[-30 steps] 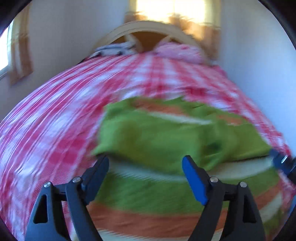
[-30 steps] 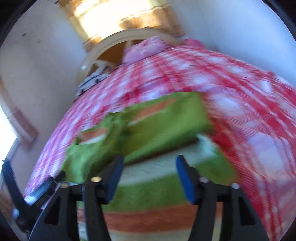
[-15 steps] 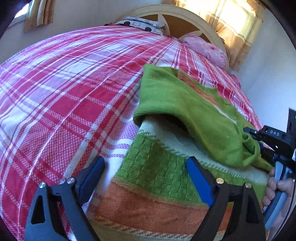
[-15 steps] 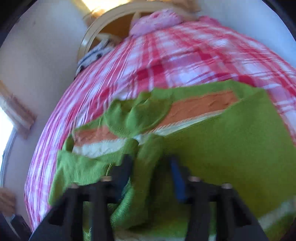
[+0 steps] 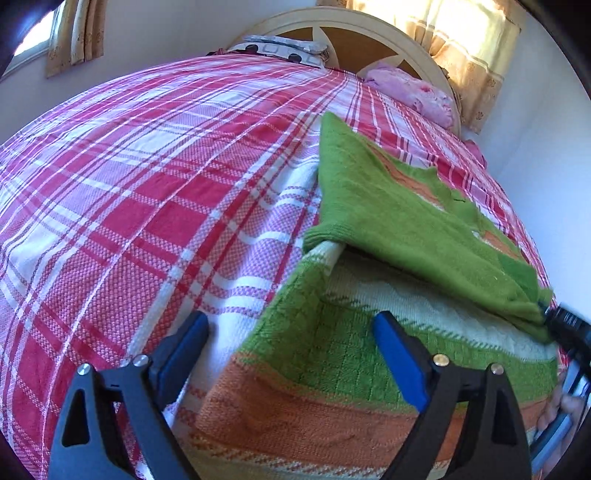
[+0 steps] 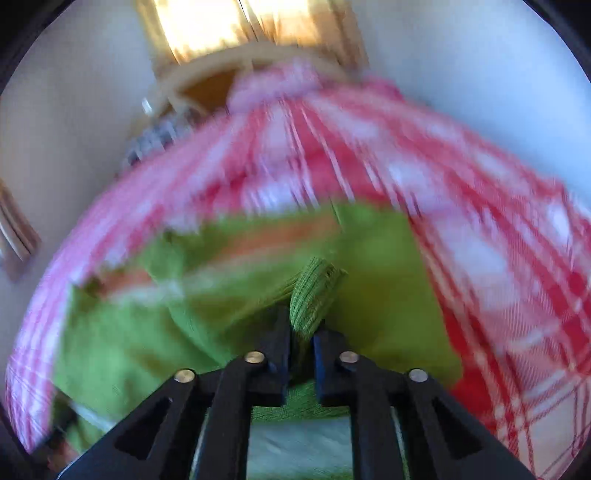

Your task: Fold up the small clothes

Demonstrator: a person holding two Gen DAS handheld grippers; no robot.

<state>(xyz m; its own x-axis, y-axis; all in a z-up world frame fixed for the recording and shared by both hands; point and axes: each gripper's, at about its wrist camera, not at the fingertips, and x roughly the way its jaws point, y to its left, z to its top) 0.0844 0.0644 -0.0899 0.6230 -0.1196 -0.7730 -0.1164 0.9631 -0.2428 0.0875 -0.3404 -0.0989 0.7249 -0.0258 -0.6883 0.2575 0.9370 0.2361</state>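
Sweater [image 5: 388, 332] lay on bedspread [image 5: 147, 184]; right gripper [image 6: 301, 332] pinched its green sleeve [image 6: 314, 291] at 12 o'clock for folding, left gripper [image 5: 291, 347] gaped wide, empty.

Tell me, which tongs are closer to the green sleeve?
Right. The right tongs are shut on the green sleeve, pinching its cuff. The left tongs hang open over the sweater's striped hem, short of the sleeve.

Home bedroom: bed w/ red plaid cover [image 5: 155, 177] ahead of jaws, arched headboard [image 5: 332, 27], pink pillow [image 5: 413, 92], curtained window [image 5: 469, 40] beyond.
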